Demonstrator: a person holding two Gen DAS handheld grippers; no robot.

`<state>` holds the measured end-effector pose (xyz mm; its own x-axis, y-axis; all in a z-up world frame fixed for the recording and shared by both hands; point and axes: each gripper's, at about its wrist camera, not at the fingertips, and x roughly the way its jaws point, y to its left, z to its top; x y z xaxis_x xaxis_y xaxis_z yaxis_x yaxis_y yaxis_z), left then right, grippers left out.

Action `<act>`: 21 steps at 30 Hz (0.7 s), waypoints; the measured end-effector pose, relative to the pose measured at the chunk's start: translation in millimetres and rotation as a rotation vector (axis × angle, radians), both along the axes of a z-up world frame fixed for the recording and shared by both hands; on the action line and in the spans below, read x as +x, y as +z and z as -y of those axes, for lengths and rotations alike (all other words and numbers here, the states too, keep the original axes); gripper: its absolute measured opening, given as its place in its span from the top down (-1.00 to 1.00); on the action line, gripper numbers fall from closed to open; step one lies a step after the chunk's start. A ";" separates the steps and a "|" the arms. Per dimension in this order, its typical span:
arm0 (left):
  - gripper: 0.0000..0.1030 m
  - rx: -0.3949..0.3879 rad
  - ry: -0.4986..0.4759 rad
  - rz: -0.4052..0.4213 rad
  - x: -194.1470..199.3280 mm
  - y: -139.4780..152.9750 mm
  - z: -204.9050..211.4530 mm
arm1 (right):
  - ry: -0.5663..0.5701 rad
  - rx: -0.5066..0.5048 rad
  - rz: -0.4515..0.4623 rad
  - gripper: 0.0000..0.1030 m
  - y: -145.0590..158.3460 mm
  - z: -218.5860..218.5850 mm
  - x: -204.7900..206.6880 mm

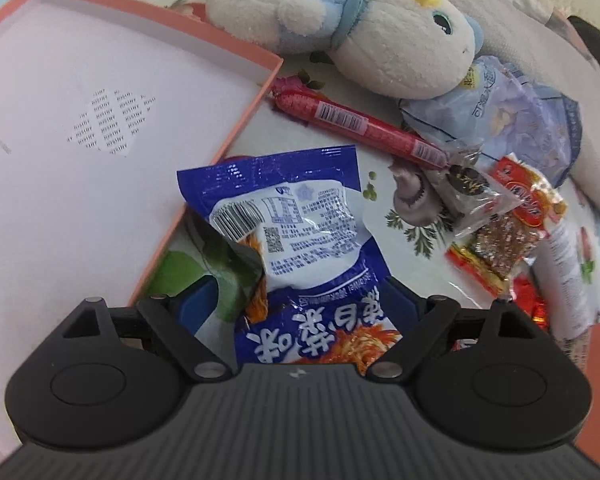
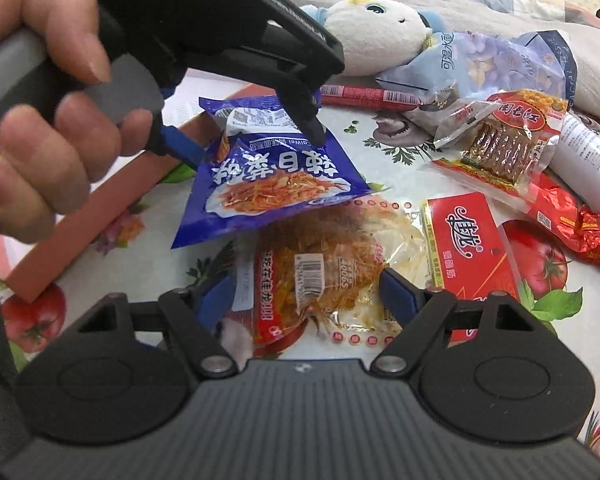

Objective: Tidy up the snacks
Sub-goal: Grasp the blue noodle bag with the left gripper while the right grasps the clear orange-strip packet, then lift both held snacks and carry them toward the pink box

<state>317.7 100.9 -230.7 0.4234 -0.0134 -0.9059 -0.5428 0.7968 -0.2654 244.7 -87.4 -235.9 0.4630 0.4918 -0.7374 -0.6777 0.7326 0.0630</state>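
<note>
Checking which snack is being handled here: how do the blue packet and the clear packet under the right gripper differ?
The blue packet is opaque with a printed food picture; the clear packet shows its orange shreds. The blue packet is lifted and tilted between the left gripper's fingers; the clear packet lies flat on the tablecloth, between the right gripper's open fingers. Both are soft sealed pouches with barcodes.
</note>
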 end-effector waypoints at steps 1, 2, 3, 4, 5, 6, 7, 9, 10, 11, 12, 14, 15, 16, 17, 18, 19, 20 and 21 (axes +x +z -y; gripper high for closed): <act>-0.75 0.015 -0.002 -0.005 1.8 -0.5 1.4 | -0.001 -0.003 -0.004 -0.43 0.1 0.2 0.7; -0.74 0.026 -0.004 -0.012 4.2 -0.5 2.2 | -0.009 -0.007 -0.016 -0.40 1.0 0.4 1.0; -0.73 0.040 -0.011 -0.020 7.2 -0.6 3.2 | -0.011 -0.016 -0.021 -0.38 1.7 -0.7 1.9; -0.73 0.057 -0.020 -0.024 9.2 -0.2 4.7 | -0.010 -0.024 -0.022 -0.36 2.4 -1.6 1.6; -0.72 0.069 -0.025 -0.024 9.7 -0.3 5.6 | -0.014 -0.028 -0.025 -0.34 2.9 -2.4 1.5; -0.71 0.077 -0.029 -0.026 10.3 -1.2 6.5 | -0.017 -0.028 -0.025 -0.32 2.8 -2.2 1.1; -0.69 0.088 -0.033 -0.028 10.4 -1.2 7.4 | -0.018 -0.026 -0.023 -0.26 2.7 -1.5 0.8; -0.49 0.113 -0.050 -0.025 9.6 -0.2 9.4 | -0.033 -0.024 -0.021 -0.04 4.2 1.9 0.6; -0.43 0.122 -0.060 -0.020 8.7 0.6 10.3 | -0.035 -0.020 -0.028 0.05 4.8 2.9 1.7; -0.37 0.130 -0.071 -0.016 7.6 1.2 11.3 | -0.033 -0.021 -0.031 0.12 5.6 3.9 1.4; -0.31 0.138 -0.083 -0.012 6.6 1.1 12.8 | -0.032 -0.022 -0.031 0.15 5.4 3.9 1.3; -0.20 0.155 -0.107 -0.003 4.2 1.5 15.7 | -0.039 -0.025 -0.028 0.26 6.2 4.2 -0.7; -0.13 0.157 -0.114 0.001 2.5 2.3 16.6 | -0.044 -0.029 -0.026 0.28 6.8 4.0 -1.9; -0.09 0.153 -0.119 0.007 0.5 3.1 16.6 | -0.047 -0.034 -0.024 0.35 7.5 3.3 -2.1; -0.03 0.144 -0.121 0.012 -1.1 3.5 16.1 | -0.052 -0.040 -0.021 0.39 8.8 3.1 -3.6; 0.03 0.132 -0.122 0.018 -3.0 4.1 14.9 | -0.059 -0.045 -0.018 0.40 10.0 3.2 -5.1; 0.06 0.122 -0.125 0.023 -4.9 5.0 13.5 | -0.068 -0.051 -0.017 0.43 10.4 3.3 -6.1; 0.13 0.112 -0.127 0.029 -6.8 6.2 12.5 | -0.076 -0.058 -0.016 0.44 10.9 3.3 -6.9; 0.21 0.102 -0.131 0.033 -8.2 7.1 12.0 | -0.085 -0.063 -0.013 0.45 11.6 3.6 -7.9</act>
<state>309.5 88.9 -223.7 0.4533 0.0209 -0.8911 -0.4245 0.8841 -0.1952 236.8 -91.0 -224.3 0.4908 0.4036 -0.7721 -0.6127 0.7900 0.0235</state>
